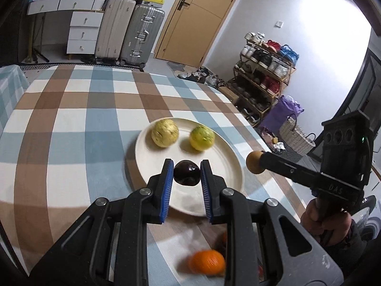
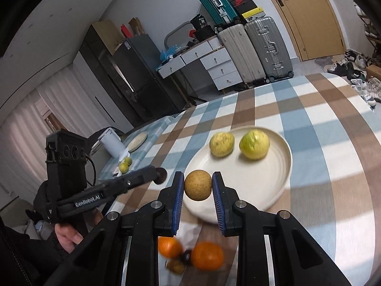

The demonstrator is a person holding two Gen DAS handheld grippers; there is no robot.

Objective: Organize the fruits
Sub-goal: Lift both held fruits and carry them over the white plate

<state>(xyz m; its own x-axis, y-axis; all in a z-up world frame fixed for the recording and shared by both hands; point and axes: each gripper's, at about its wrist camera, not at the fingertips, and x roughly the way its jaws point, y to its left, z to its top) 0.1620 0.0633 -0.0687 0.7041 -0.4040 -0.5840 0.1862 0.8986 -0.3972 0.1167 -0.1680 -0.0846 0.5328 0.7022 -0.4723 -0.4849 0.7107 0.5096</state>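
Both claws carried fruit, each poised at the near rim of the plate (image 1: 228, 157).

Our left gripper (image 1: 186, 174) clenched a dark round fruit (image 1: 186, 174), and our right gripper (image 2: 198, 186) clenched a tan round fruit (image 2: 198, 185). The plate lay straight ahead and below both. The two yellow fruits (image 1: 164, 132) sat beyond, at its far side; we judged the left nearer a free spot.
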